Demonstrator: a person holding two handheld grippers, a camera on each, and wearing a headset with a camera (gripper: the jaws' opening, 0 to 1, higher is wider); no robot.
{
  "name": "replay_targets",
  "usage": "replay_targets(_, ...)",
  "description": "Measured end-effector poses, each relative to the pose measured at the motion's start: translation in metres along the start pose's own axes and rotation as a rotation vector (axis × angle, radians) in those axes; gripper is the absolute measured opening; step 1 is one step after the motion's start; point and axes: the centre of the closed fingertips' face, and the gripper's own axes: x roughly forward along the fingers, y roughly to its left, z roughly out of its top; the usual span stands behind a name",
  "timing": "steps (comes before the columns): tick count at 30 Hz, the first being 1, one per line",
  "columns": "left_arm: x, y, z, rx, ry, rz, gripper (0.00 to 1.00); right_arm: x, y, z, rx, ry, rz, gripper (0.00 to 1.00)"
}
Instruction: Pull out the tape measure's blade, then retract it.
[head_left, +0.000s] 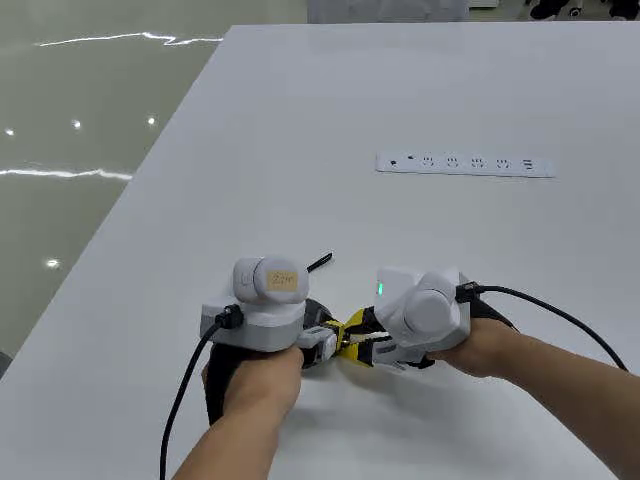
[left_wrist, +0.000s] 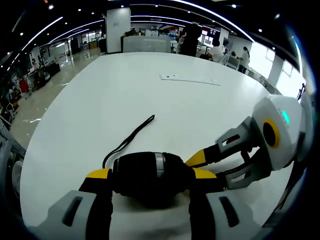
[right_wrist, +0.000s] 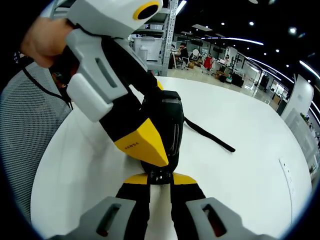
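The black tape measure (left_wrist: 149, 177) sits on the white table between the yellow-tipped jaws of my left gripper (left_wrist: 150, 187), which is shut on its body. Its black wrist strap (left_wrist: 131, 136) trails away across the table. My right gripper (right_wrist: 160, 179) faces it at close range, its jaws shut on the small blade tab (right_wrist: 160, 176) at the case's (right_wrist: 169, 125) mouth. No length of blade shows. In the head view the left gripper (head_left: 325, 340) and the right gripper (head_left: 353, 341) meet tip to tip at the tape measure (head_left: 318, 312), near the table's front edge.
A white power strip (head_left: 465, 163) lies further back on the table (head_left: 300, 150). The table's left edge (head_left: 120, 205) drops to a shiny floor. Black cables run from both grippers toward the person. People and desks stand far behind the table.
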Motion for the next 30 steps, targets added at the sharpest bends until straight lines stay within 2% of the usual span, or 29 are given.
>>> replay_targets(8, -0.0002, 0.0029, -0.0004, -0.005, -0.004, -0.006, 0.58, 0.0004, -0.0017, 0.0, -0.005, 0.002, -0.002, 0.15)
replay_targets(15, -0.0026, 0.0009, 0.0024, 0.003, -0.014, -0.019, 0.58, 0.0023, -0.002, -0.0012, 0.001, 0.003, -0.002, 0.16)
replay_targets(25, -0.0047, 0.0001, 0.0022, 0.021, -0.013, -0.034, 0.58, -0.0046, 0.0008, 0.0017, 0.012, 0.011, -0.007, 0.17)
replay_targets(30, -0.0051, 0.0021, 0.0018, 0.029, -0.011, -0.044, 0.58, -0.0065, -0.003, -0.0024, 0.039, 0.008, -0.019, 0.2)
